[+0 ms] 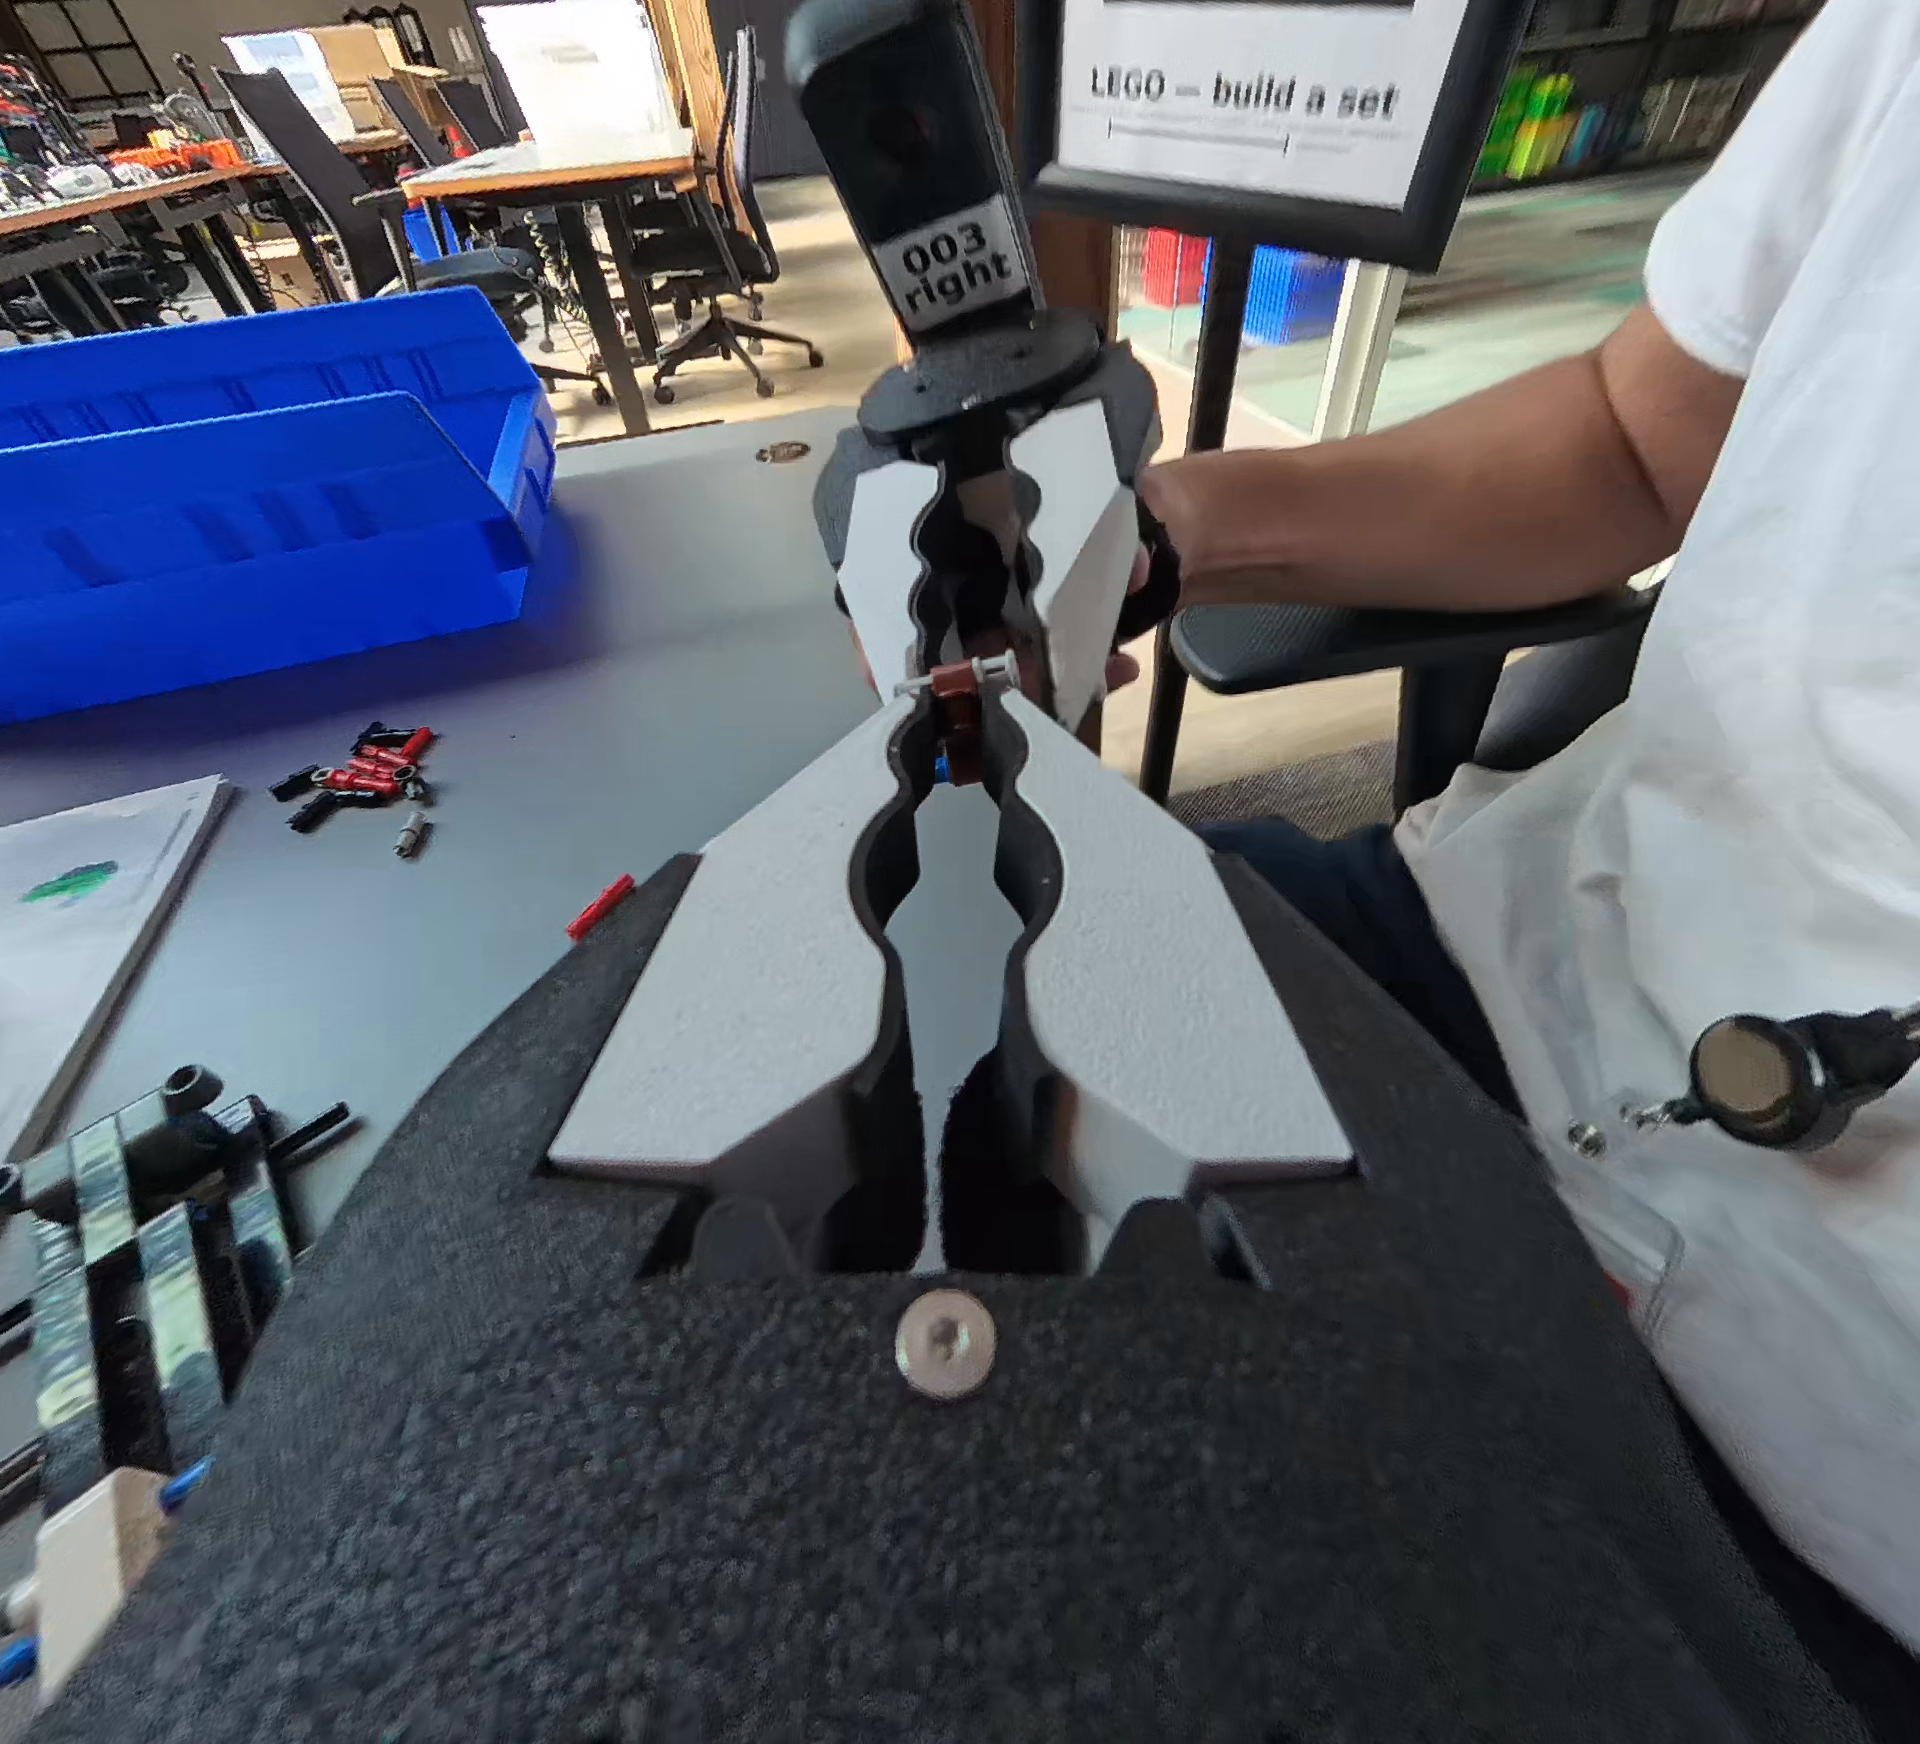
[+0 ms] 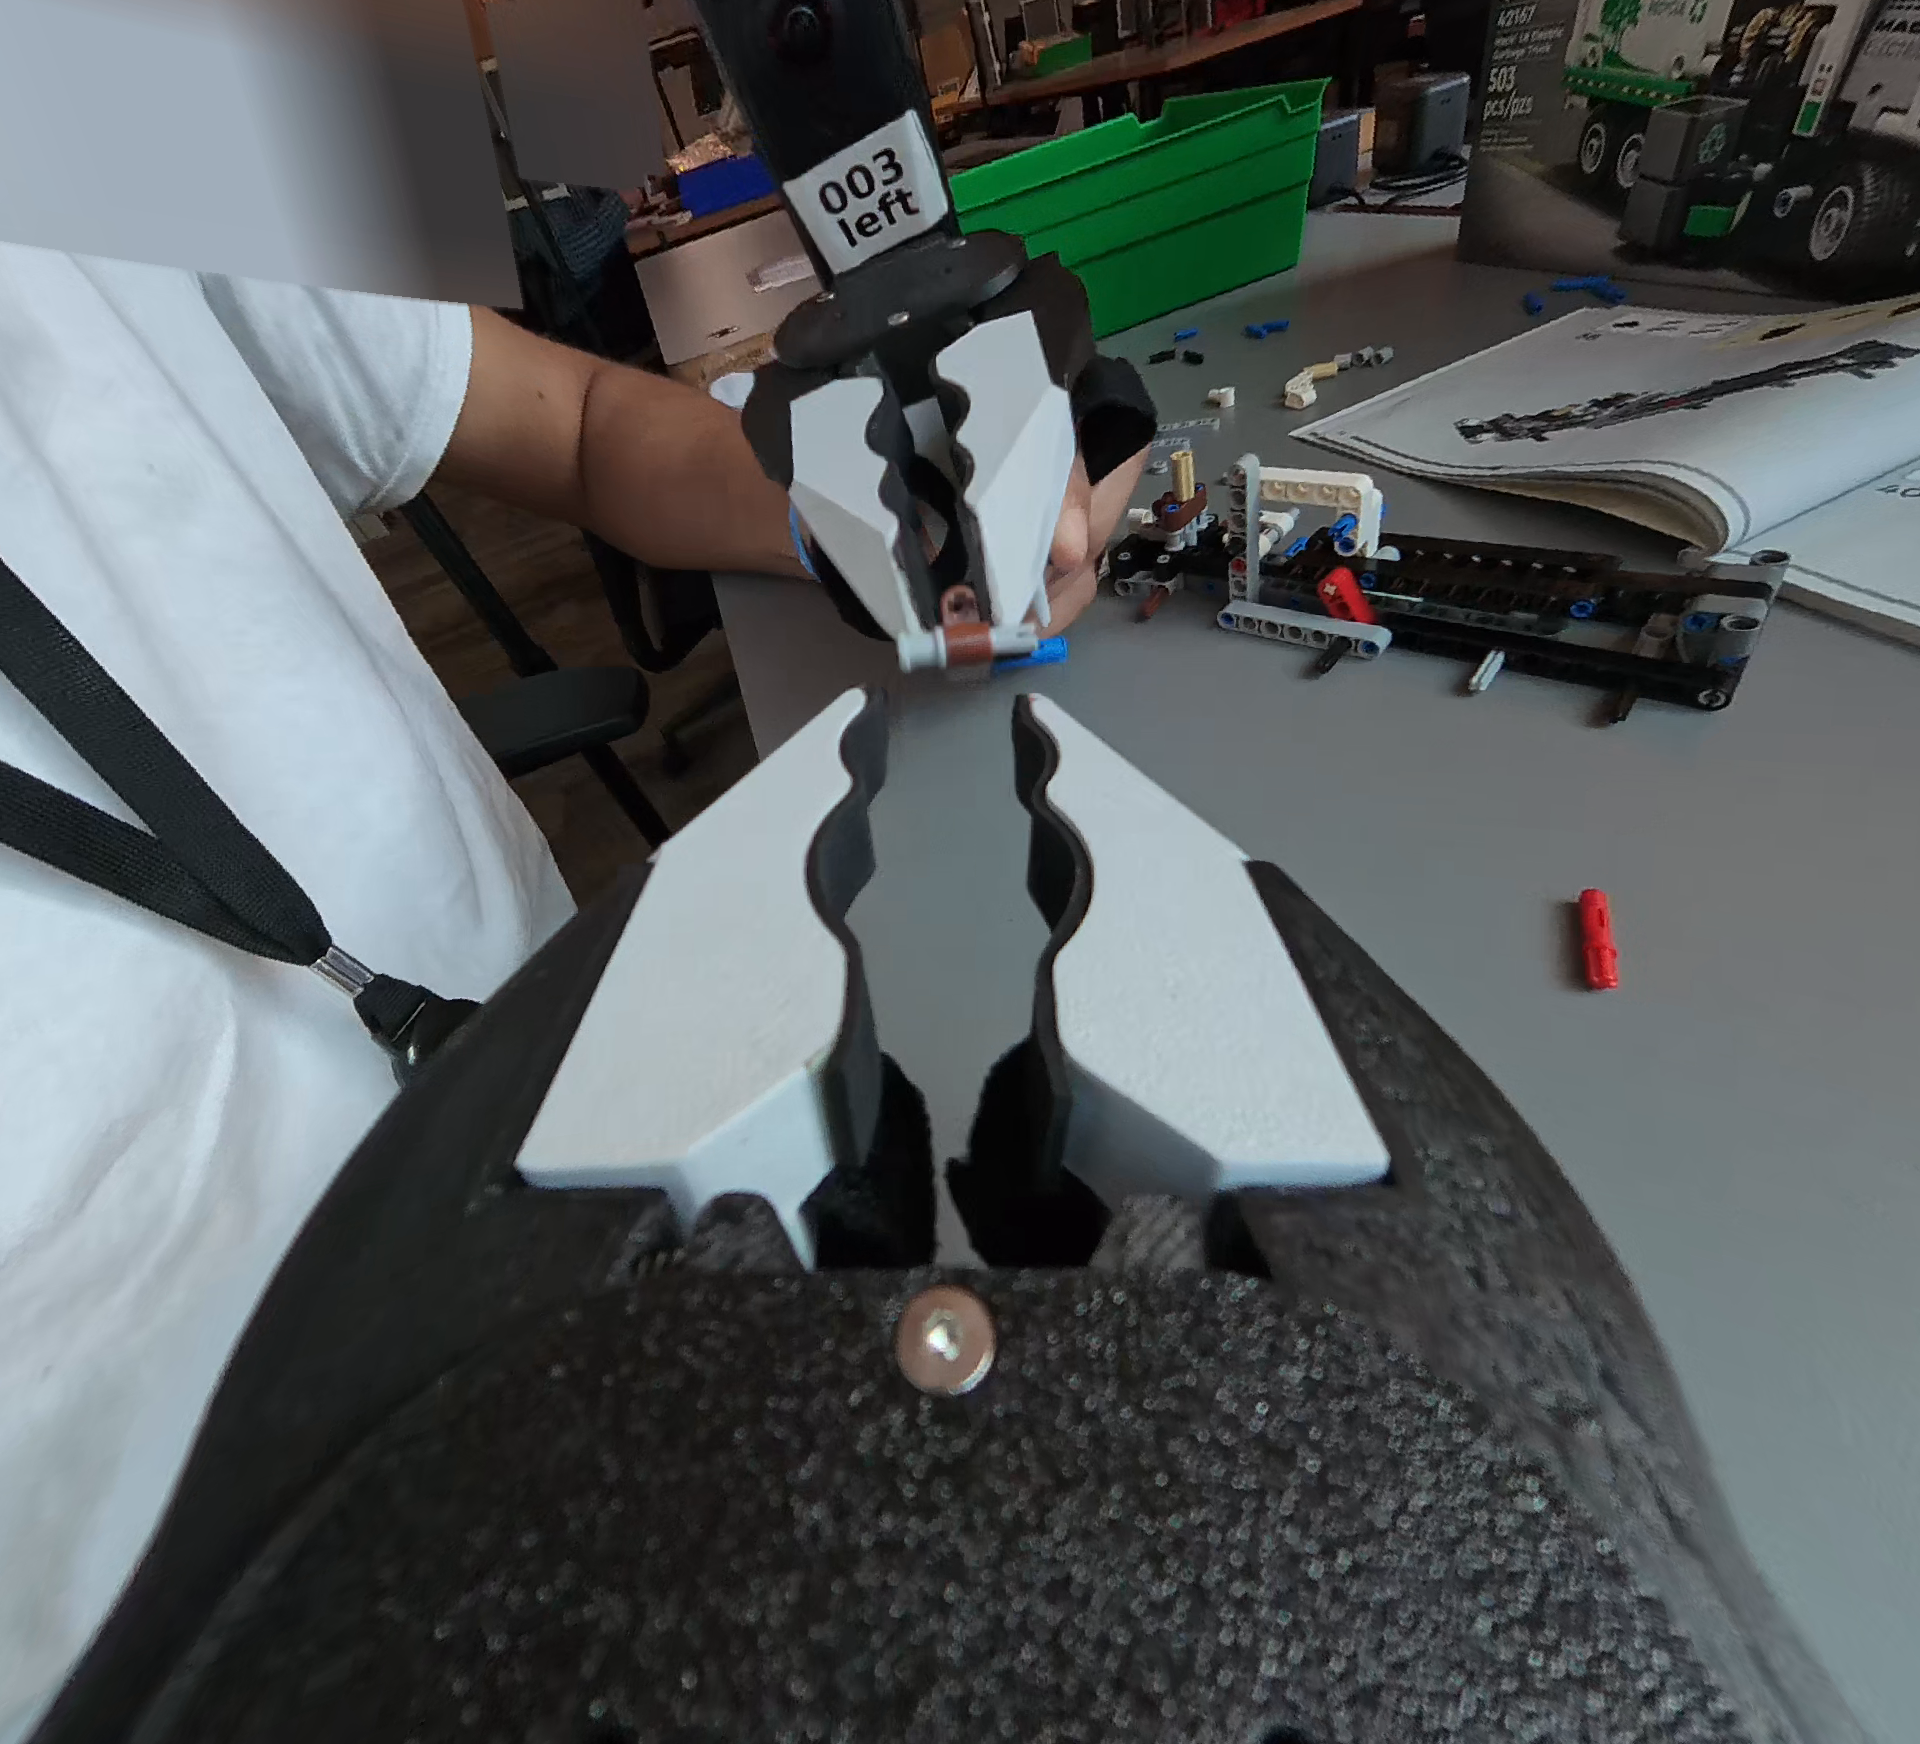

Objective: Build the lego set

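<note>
Left tool (image 1: 951, 718): raised above the bench (image 1: 675, 572), fingers closed narrow on a small reddish-brown lego connector (image 1: 956, 728) with a light grey pin through its top and a blue piece at its lower side. Same tool seen from the right wrist view (image 2: 971, 629), connector (image 2: 971, 640) pinched at the fingertips, grey pin lying crosswise.

Right tool (image 2: 951, 707): fingers parted with a moderate gap, nothing between them, tips just short of the held connector. From the left wrist view the right tool (image 1: 961, 655) faces the left one tip to tip; whether it touches the connector there cannot be told.

Bench items:
- Partly built lego chassis (image 2: 1455, 582), long and black with white, grey and blue parts, lying flat beyond the tools.
- Open instruction booklet (image 2: 1662, 437), behind the chassis.
- Single red pin (image 2: 1595, 938), lying apart to the right.
- Small heap of red and black pins (image 1: 364, 775).
- Blue bin (image 1: 260, 489), far left.
- Green bin (image 2: 1143, 208), at the back.
- Set box (image 2: 1704, 53), upright behind the booklet.
</note>
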